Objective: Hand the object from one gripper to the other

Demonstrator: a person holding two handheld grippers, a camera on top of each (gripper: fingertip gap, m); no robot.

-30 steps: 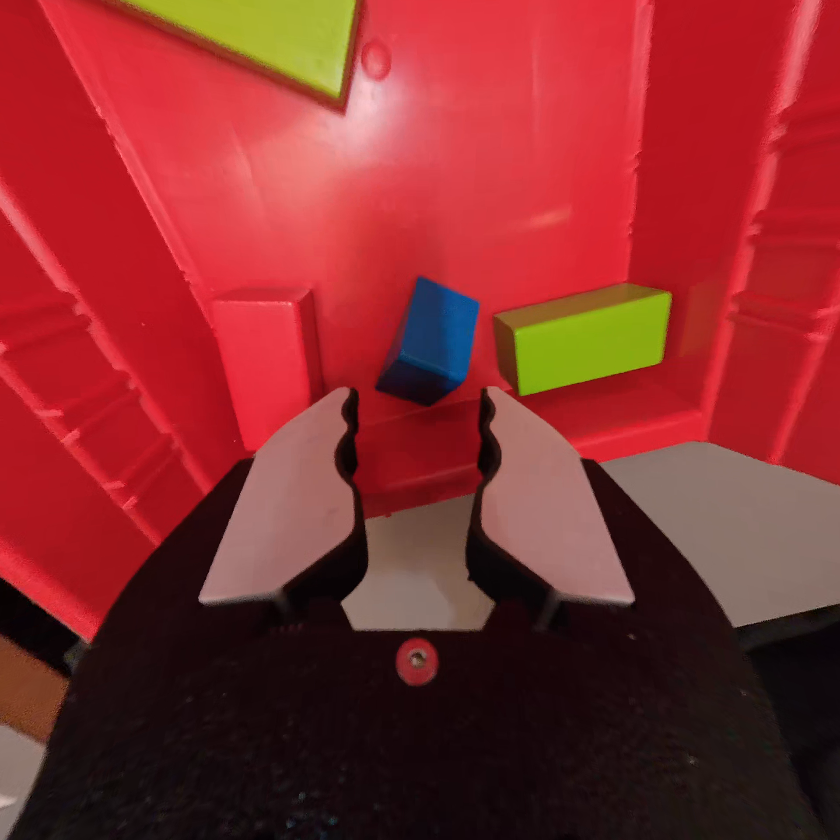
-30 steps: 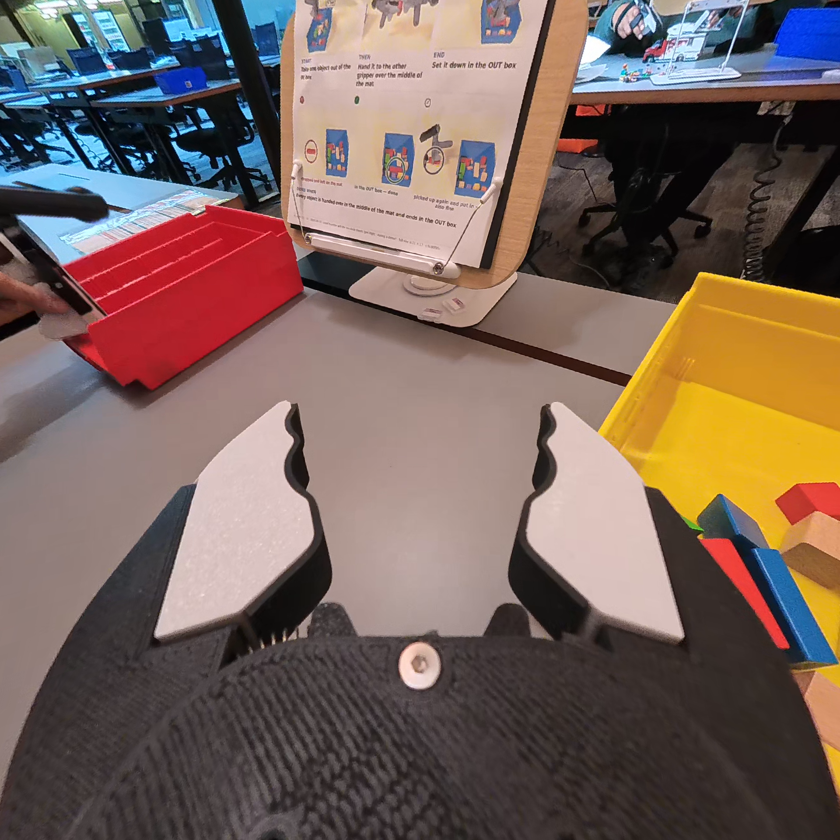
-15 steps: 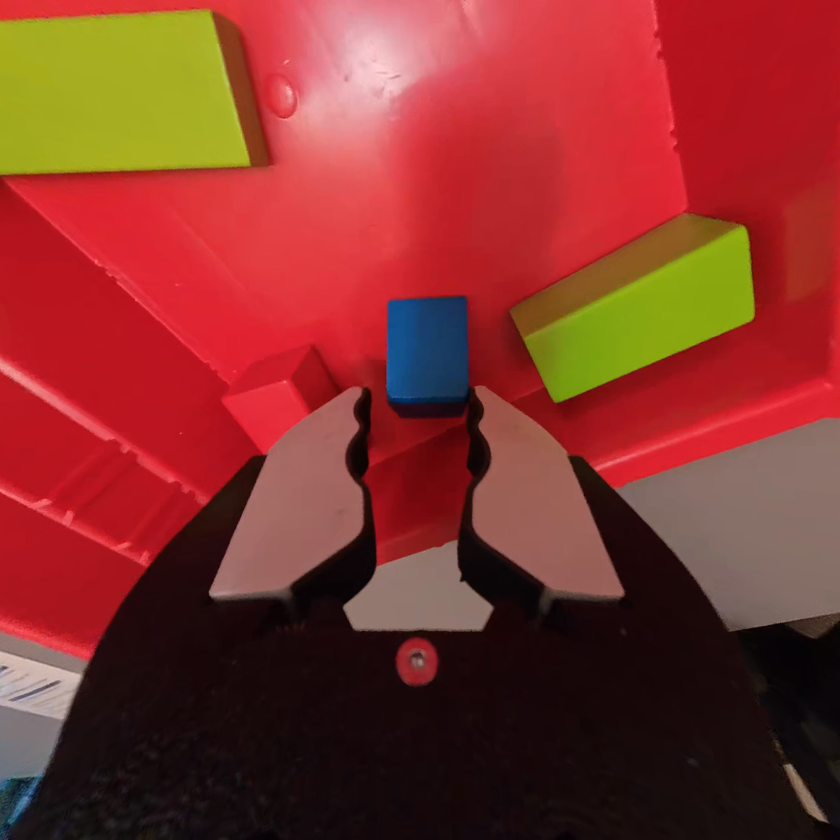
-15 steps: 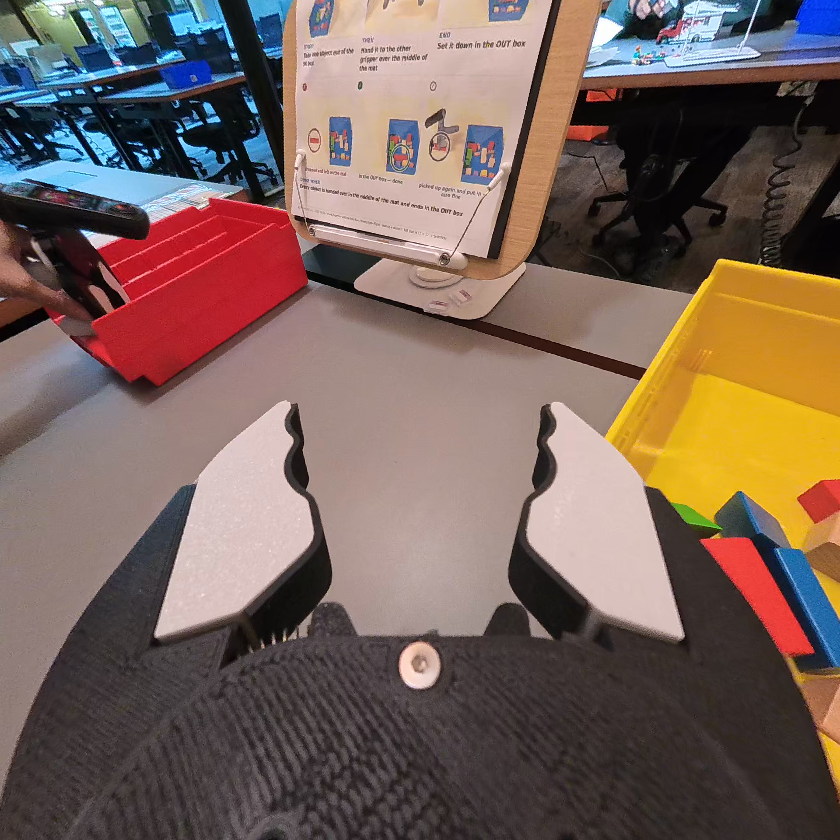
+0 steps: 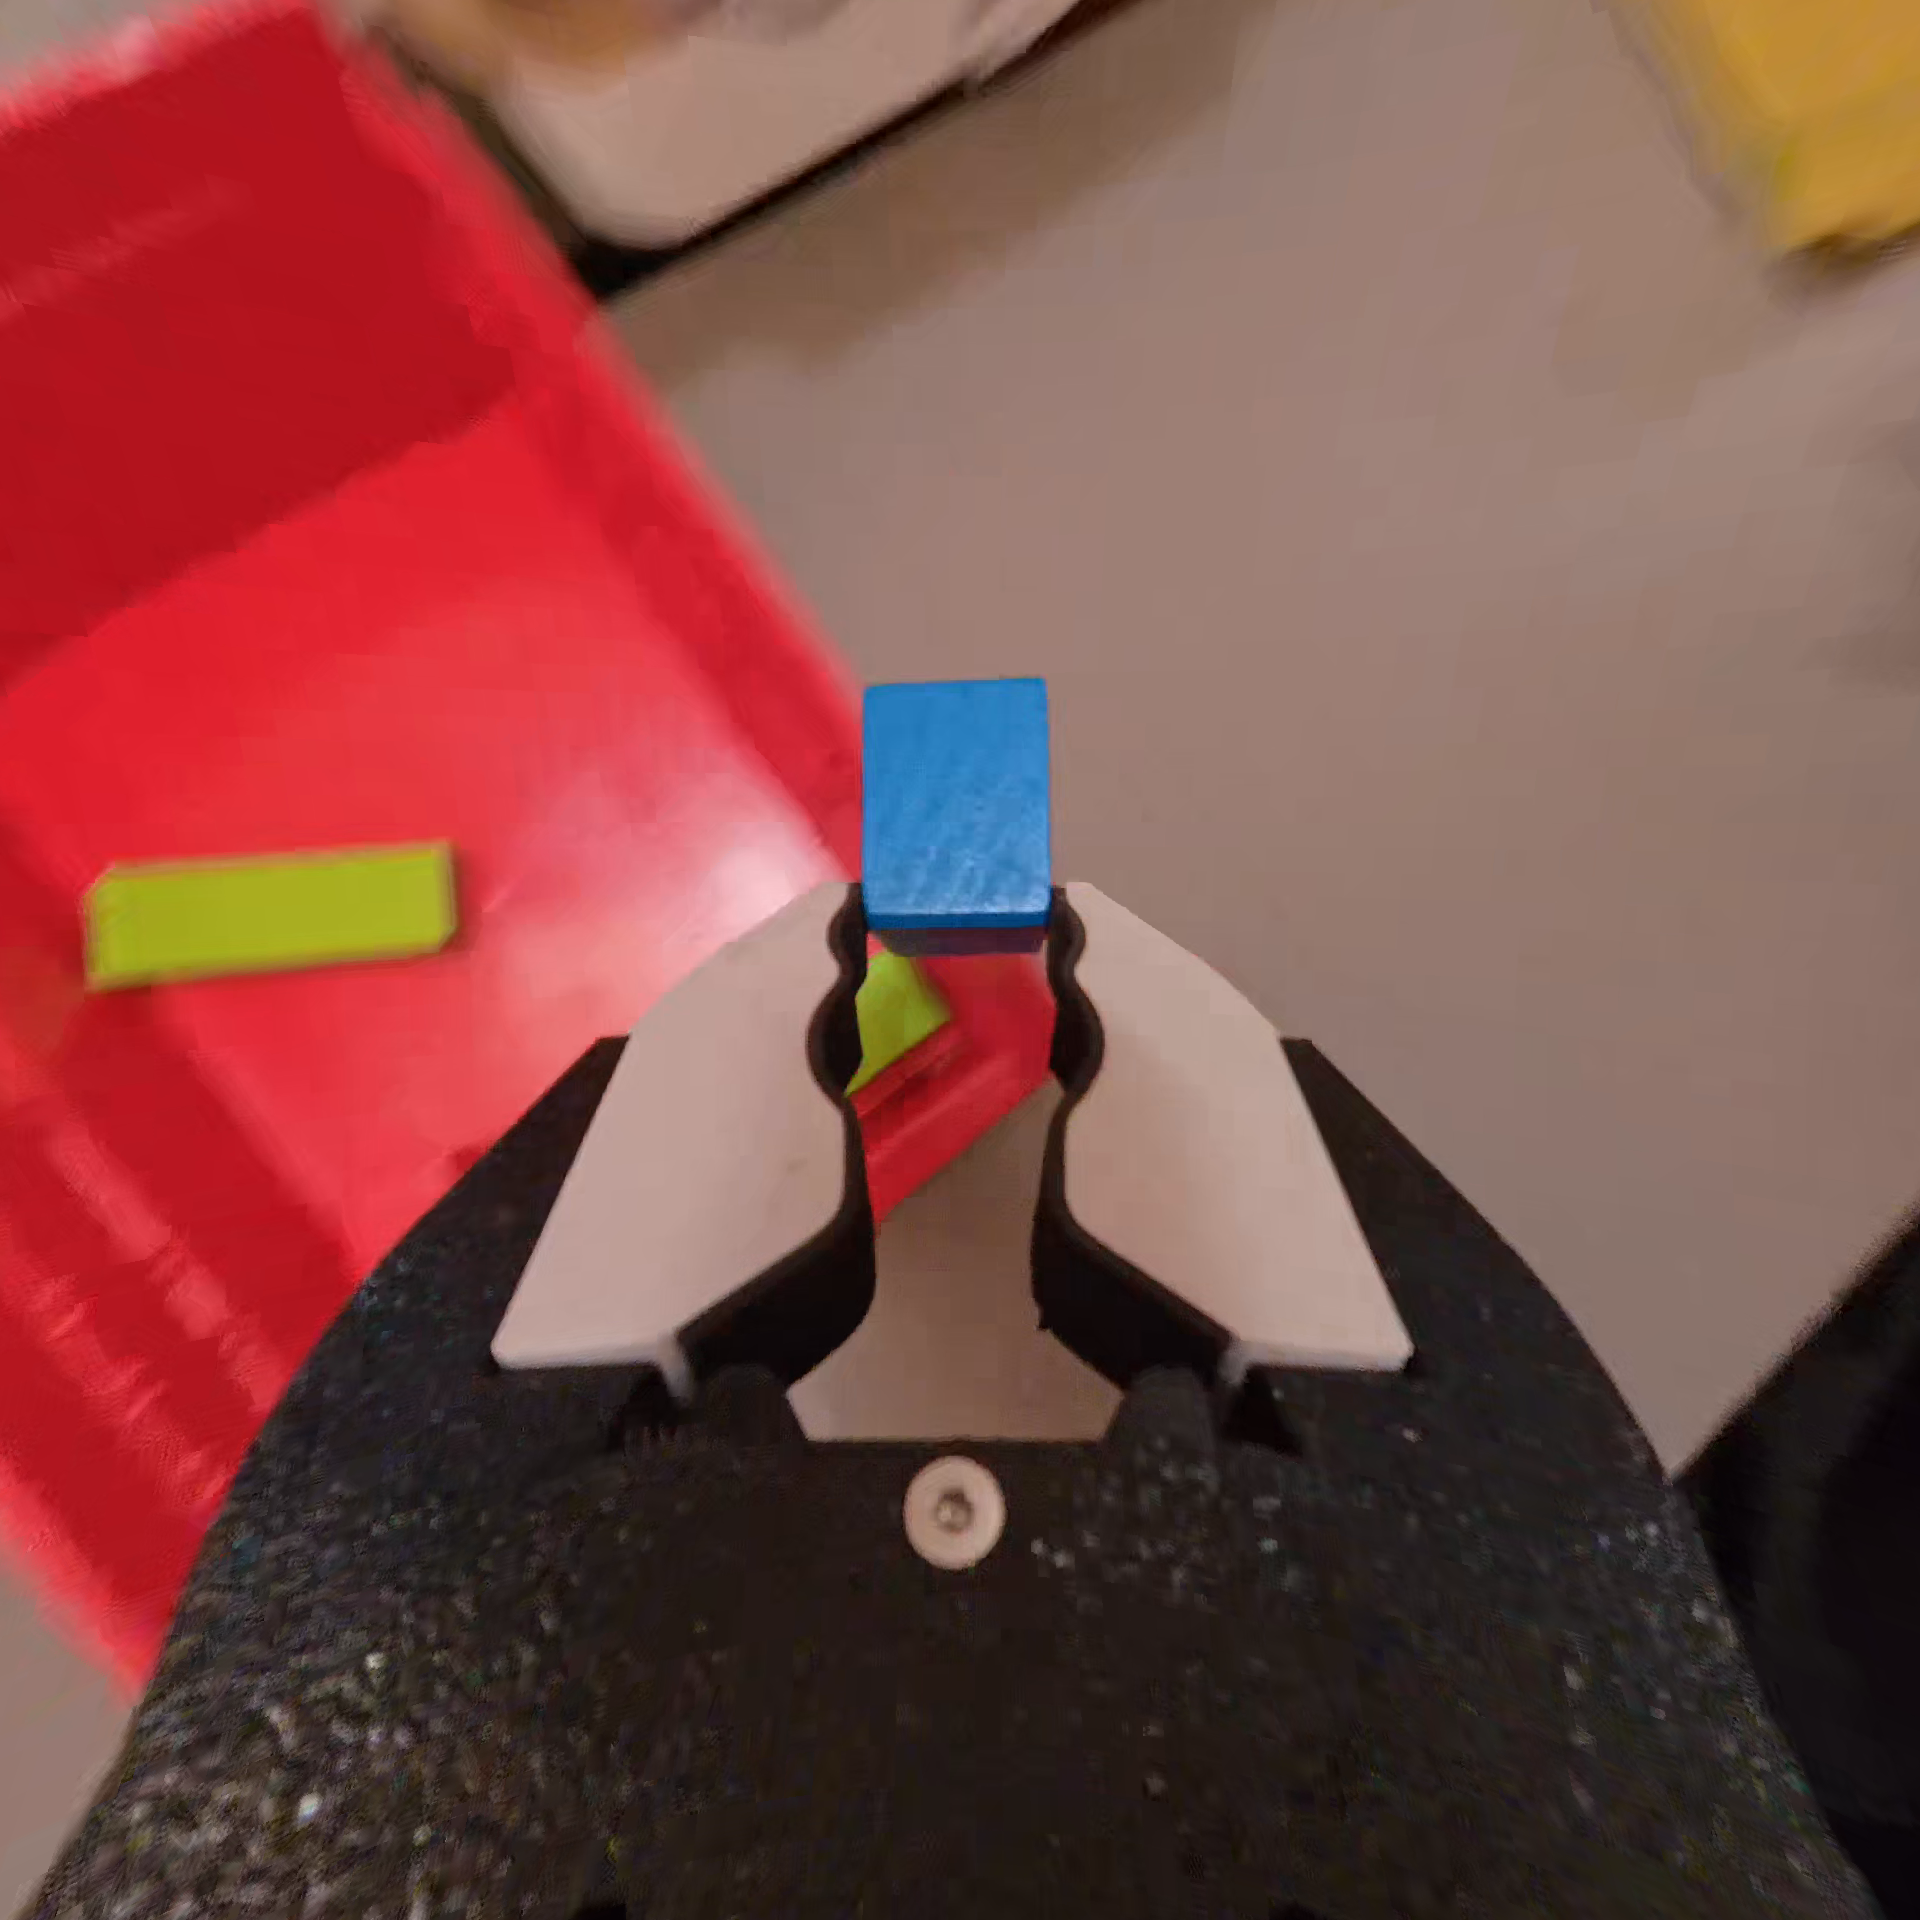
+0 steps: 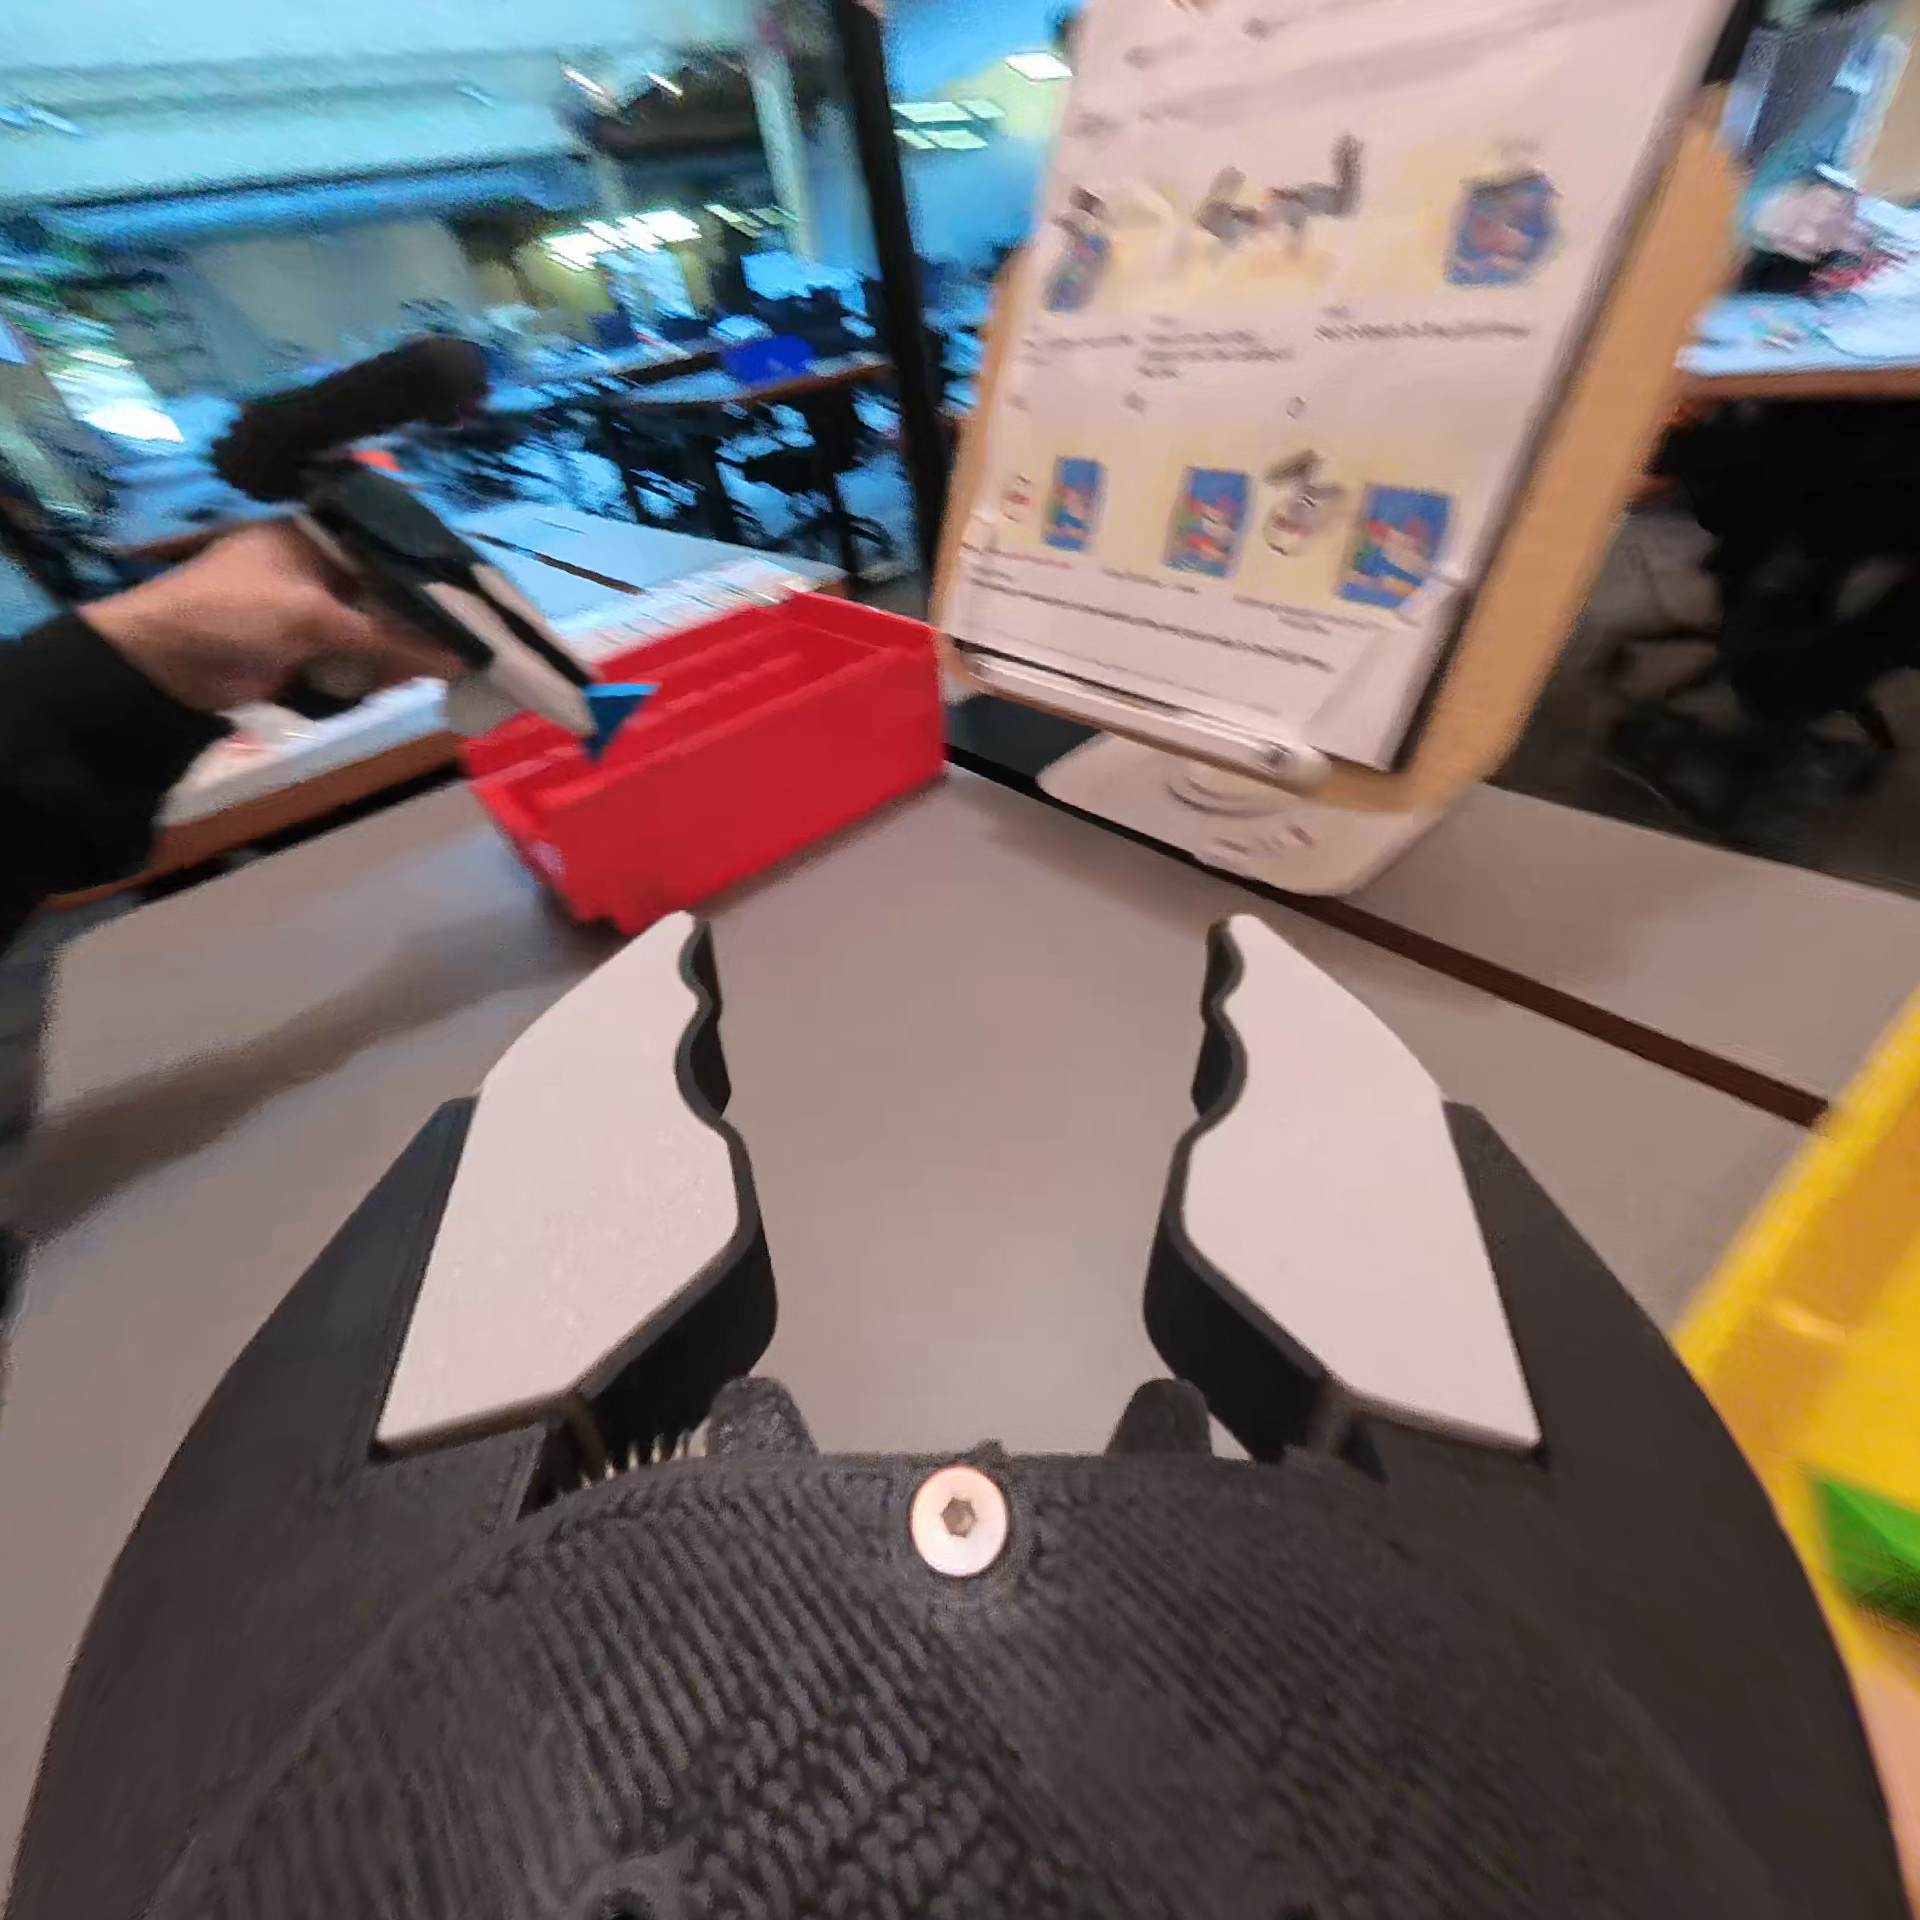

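Since the earlier frames you had lifted the blue block out of the red bin and swung your left gripper away over the grey worktop; half a second before, the block had lain on the bin floor between the tips.

One blue block was in play, and its near end was clamped between your left fingers, both pads pressed on its sides, the rest jutting out toward 12 o'clock. Two lime-green blocks stayed in the red bin: one long one at 9 o'clock, and one glimpsed through the gap between the fingers. There was one red bin, and one yellow bin at 3 o'clock in the right wrist view, with something green inside it, too blurred to name.

An instruction board on a stand stood at 1 o'clock beyond the worktop. Nothing lay between the two grippers but bare worktop.

Your right gripper hung level over the worktop with its fingers wide apart and nothing between them. From there your left hand showed at 10 o'clock, its gripper angled down above the red bin with the block at its tip.
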